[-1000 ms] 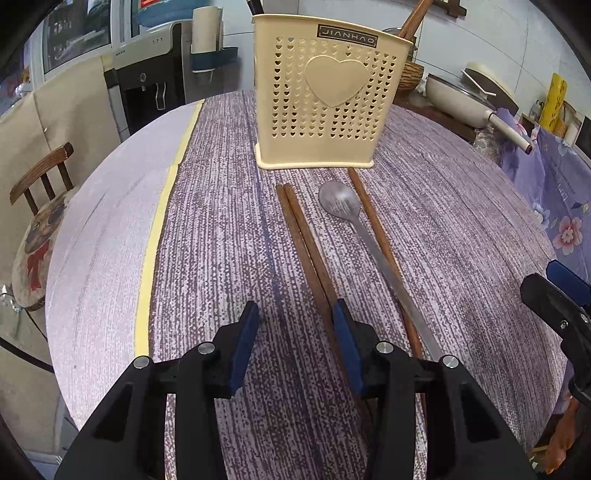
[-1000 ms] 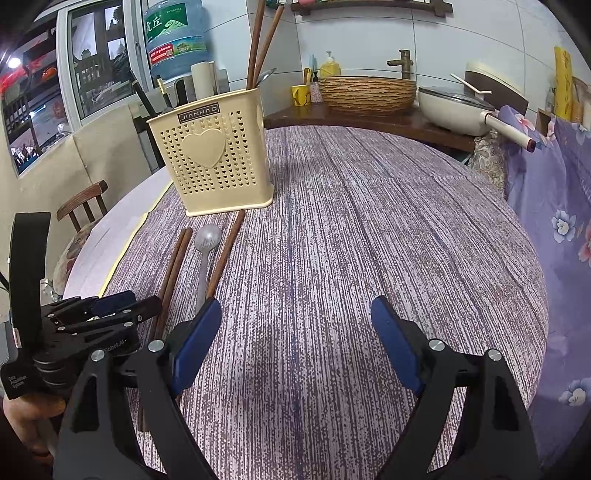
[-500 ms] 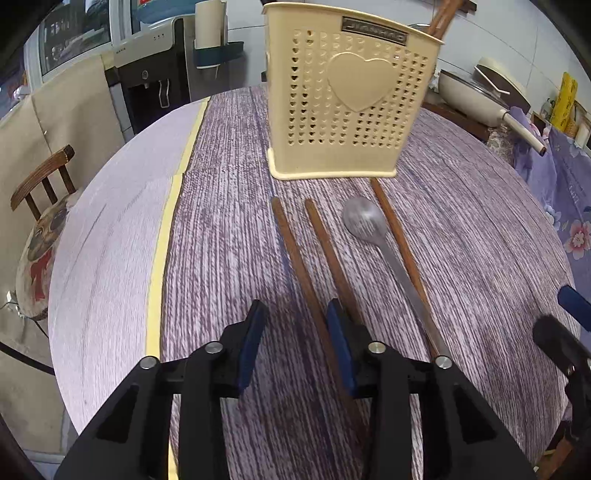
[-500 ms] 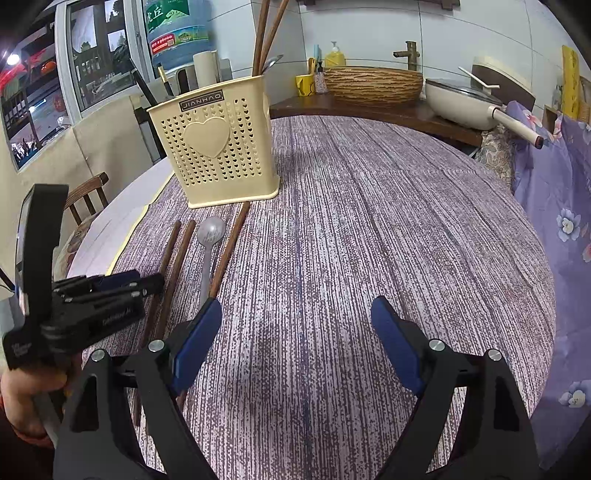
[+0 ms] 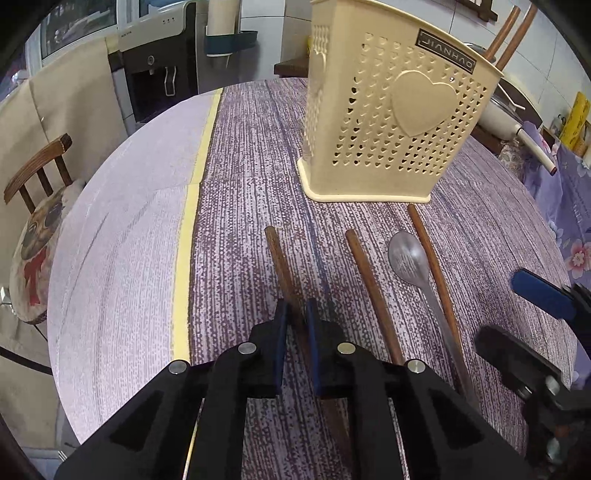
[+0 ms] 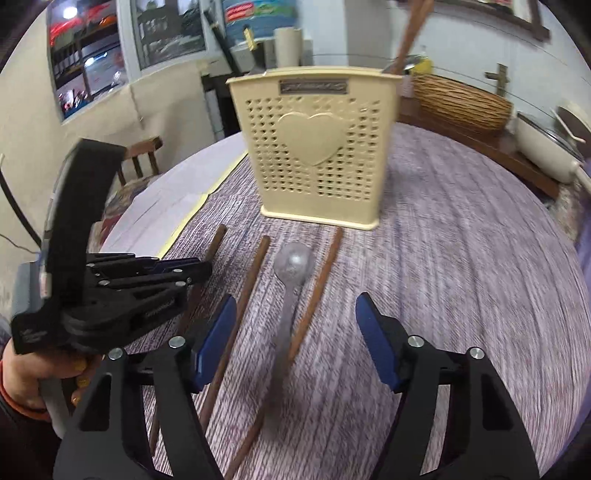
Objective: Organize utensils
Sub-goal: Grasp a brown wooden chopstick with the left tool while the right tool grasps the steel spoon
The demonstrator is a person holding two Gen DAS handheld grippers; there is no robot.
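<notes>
Left gripper: the black left gripper with blue pads (image 5: pixel 295 317) is nearest in the left wrist view. Its jaws are almost together, pinched on one brown wooden chopstick (image 5: pixel 277 254).
Held chopstick: it lies on the table and points away toward the holder. It is the leftmost stick.
Right gripper: the black right gripper with blue pads (image 6: pixel 295 343) is nearest in the right wrist view. Its jaws are spread wide and hold nothing. They hang above the spoon handle and the rightmost stick.
Chopsticks on the table: three brown wooden sticks lie side by side, counting the held one. The second brown chopstick (image 5: pixel 367 280) is just right of the held one. The third brown chopstick (image 5: pixel 428 254) is on the far right.
Spoon: one grey metal spoon (image 5: pixel 408 258) lies between the second and third sticks. Its bowl points at the holder, and its handle runs close along the third stick.
Table: one round table with a purple striped cloth (image 5: pixel 240 177) holds all of it. A yellow tape strip (image 5: pixel 186 229) runs along the left side.
Holder: one cream plastic utensil holder with heart-shaped holes (image 5: pixel 388 125) stands upright past the stick tips.
Sticks in the holder: two brown chopsticks (image 5: pixel 511 31) poke out of its top.
Chair: one wooden chair (image 5: pixel 37 170) is beside the table on the left.
</notes>
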